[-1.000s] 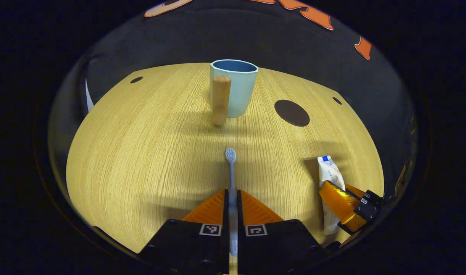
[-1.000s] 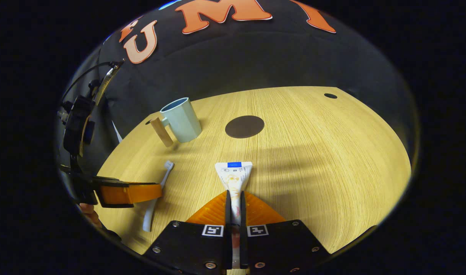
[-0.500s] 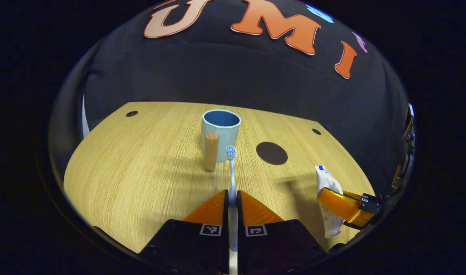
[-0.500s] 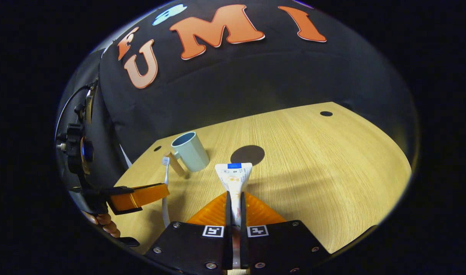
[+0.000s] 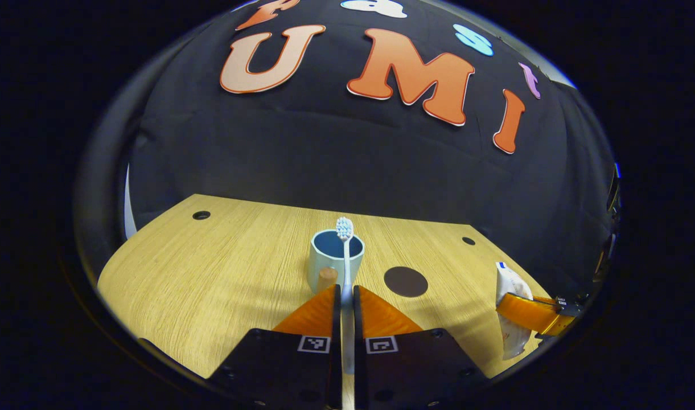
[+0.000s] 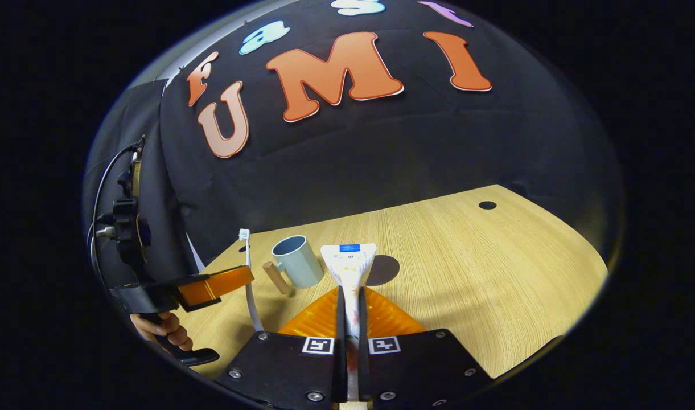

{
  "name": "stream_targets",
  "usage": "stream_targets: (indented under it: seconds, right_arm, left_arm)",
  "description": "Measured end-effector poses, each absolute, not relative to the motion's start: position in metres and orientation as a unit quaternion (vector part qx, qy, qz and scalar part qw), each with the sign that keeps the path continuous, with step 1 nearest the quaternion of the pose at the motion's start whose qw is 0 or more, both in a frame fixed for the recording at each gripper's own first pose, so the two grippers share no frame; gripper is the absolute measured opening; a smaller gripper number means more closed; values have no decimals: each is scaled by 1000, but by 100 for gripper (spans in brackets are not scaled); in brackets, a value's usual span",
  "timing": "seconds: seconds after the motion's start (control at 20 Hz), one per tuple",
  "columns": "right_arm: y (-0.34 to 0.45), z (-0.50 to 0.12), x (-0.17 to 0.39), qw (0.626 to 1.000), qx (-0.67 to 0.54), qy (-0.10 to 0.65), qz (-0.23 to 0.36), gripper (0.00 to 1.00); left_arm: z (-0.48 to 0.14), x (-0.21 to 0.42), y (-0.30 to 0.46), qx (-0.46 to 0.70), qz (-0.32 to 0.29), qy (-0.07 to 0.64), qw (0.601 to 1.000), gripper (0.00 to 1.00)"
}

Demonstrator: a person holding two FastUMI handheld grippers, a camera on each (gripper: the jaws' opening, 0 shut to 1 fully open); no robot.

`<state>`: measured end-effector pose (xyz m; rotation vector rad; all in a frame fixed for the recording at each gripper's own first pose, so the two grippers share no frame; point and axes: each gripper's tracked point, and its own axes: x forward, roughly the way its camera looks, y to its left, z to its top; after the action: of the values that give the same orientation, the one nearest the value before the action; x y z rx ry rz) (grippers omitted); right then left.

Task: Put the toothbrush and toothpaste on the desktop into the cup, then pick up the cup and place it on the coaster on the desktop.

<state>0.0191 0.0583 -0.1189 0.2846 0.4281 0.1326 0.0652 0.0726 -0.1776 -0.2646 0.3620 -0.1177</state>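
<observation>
Aloft: left hand-held gripper (image 5: 347, 296) pinches toothbrush (image 5: 345, 250) by its handle, lifted.
Right hand-held gripper (image 6: 350, 299): clamps toothpaste tube (image 6: 349, 267), raised.
Handling: brush light, stiff; tube soft, likely yielding.
Cup (image 5: 334, 262): on surface (image 5: 222, 273), beside coaster (image 5: 406, 281).

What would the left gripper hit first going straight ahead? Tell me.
Likely the cup. The left gripper, shut on the toothbrush, points at it, with the brush head lined up over the cup's mouth. The gripper looks raised, so it might pass above; depth is unclear.
</observation>
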Motion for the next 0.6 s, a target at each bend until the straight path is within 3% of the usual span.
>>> stream_targets:
  seconds: [0.6]
  right_arm:
    - [41, -128, 43, 969, 127, 208, 49, 8]
  left_arm:
    - [-138, 155, 109, -142, -23, 101, 984, 8]
